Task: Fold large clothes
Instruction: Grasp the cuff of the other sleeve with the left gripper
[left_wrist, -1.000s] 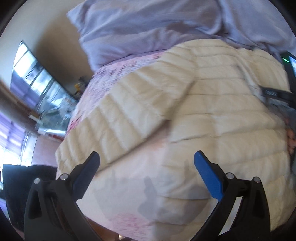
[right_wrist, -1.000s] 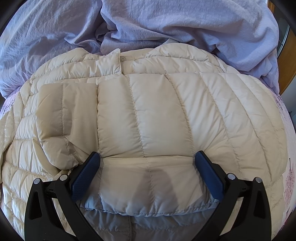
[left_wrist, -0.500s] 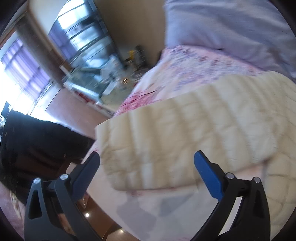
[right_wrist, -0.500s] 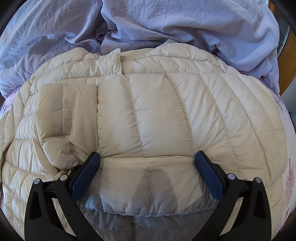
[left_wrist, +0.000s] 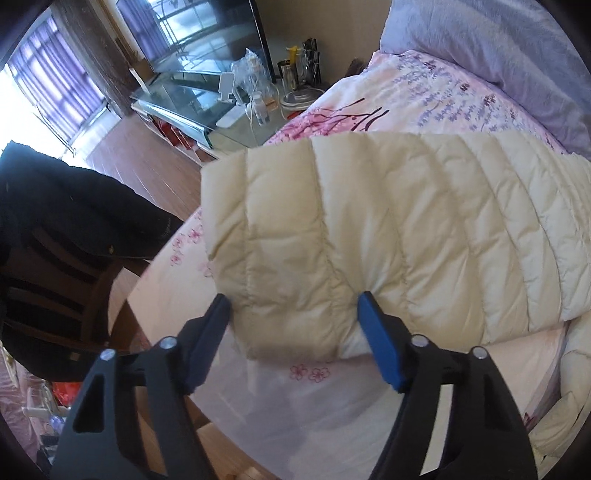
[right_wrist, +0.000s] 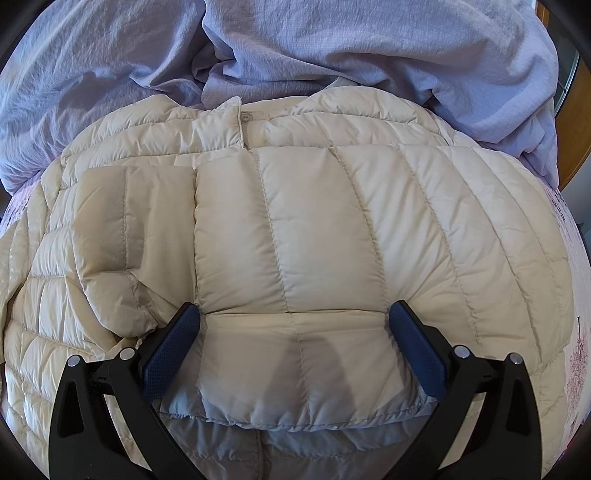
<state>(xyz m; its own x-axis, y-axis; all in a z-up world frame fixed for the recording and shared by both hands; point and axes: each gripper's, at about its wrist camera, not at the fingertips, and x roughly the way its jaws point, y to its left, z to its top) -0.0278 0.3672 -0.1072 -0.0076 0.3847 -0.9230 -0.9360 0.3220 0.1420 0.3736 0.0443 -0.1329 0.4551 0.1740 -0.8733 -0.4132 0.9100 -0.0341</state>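
A cream quilted down jacket (right_wrist: 332, 221) lies spread on the bed. In the left wrist view one sleeve (left_wrist: 369, 221) stretches across the floral sheet (left_wrist: 406, 107) toward the bed's edge. My left gripper (left_wrist: 291, 299) points down over the cuff end; its jaws are closing, both pads touch the puffy fabric and it puckers at the right pad. My right gripper (right_wrist: 295, 310) stands open, its fingers straddling a folded-over panel at the jacket's near edge. The other sleeve (right_wrist: 122, 221) lies folded across the jacket's left side.
A rumpled lilac duvet (right_wrist: 295, 44) is piled behind the jacket. Left of the bed stand a wooden chair with a black garment (left_wrist: 55, 221) and a glass TV stand (left_wrist: 207, 107) cluttered with bottles. The bed's edge runs just below my left gripper.
My left gripper swung left from over the jacket's body to the sleeve's end, rolled, and its jaws narrowed onto the cuff. The right gripper has not moved.
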